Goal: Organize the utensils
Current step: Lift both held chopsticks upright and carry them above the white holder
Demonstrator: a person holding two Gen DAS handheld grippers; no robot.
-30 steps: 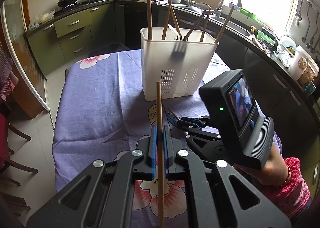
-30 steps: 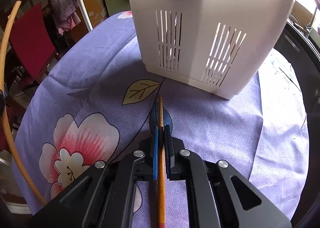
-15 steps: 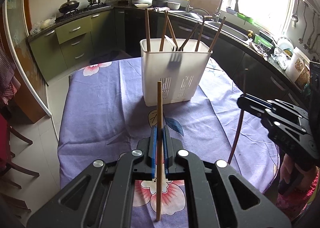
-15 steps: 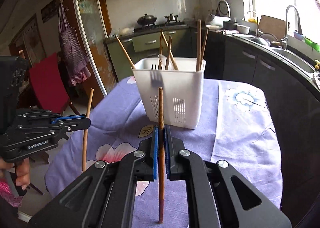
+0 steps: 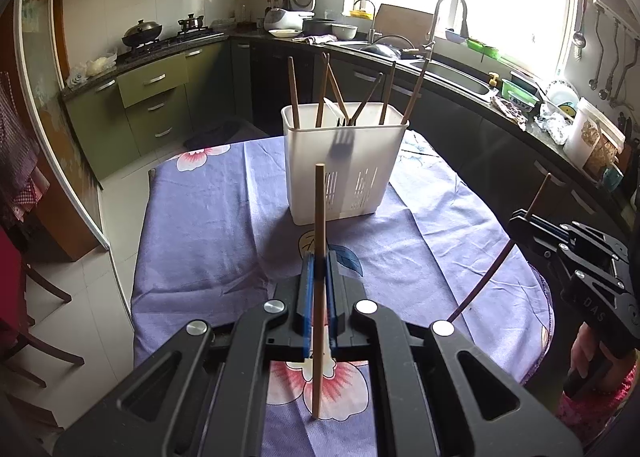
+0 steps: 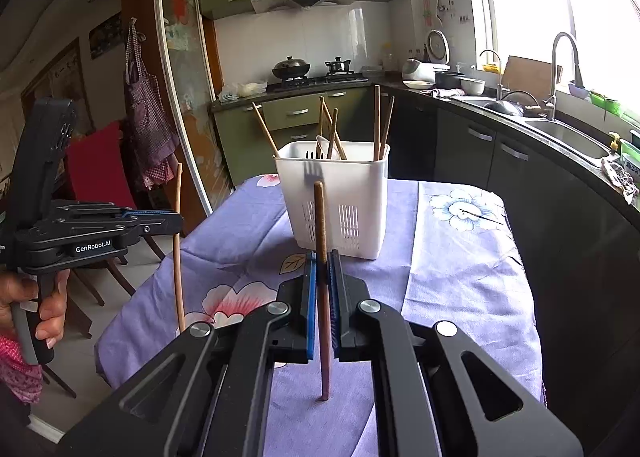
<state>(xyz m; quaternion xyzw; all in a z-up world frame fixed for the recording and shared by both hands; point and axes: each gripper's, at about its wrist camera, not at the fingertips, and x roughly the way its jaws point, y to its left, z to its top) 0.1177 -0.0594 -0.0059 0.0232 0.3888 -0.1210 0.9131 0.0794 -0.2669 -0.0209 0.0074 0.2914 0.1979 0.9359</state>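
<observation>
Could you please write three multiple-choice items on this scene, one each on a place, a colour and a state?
1. Where does the white holder stand?
A. on the table
B. in the sink
C. on the floor

2. What colour is the tablecloth's ground?
A. green
B. purple
C. red

3. What is the left gripper doing?
A. hanging open
B. shut on a chopstick
C. holding a fork

Answers: 1 A, the holder sits on the cloth-covered table. 2 B, the cloth is purple with flowers. 3 B, its fingers pinch the upright chopstick.

Holder (image 5: 343, 173) rim crowded: 6 chopsticks (image 5: 294, 93) lean across opening.
</observation>
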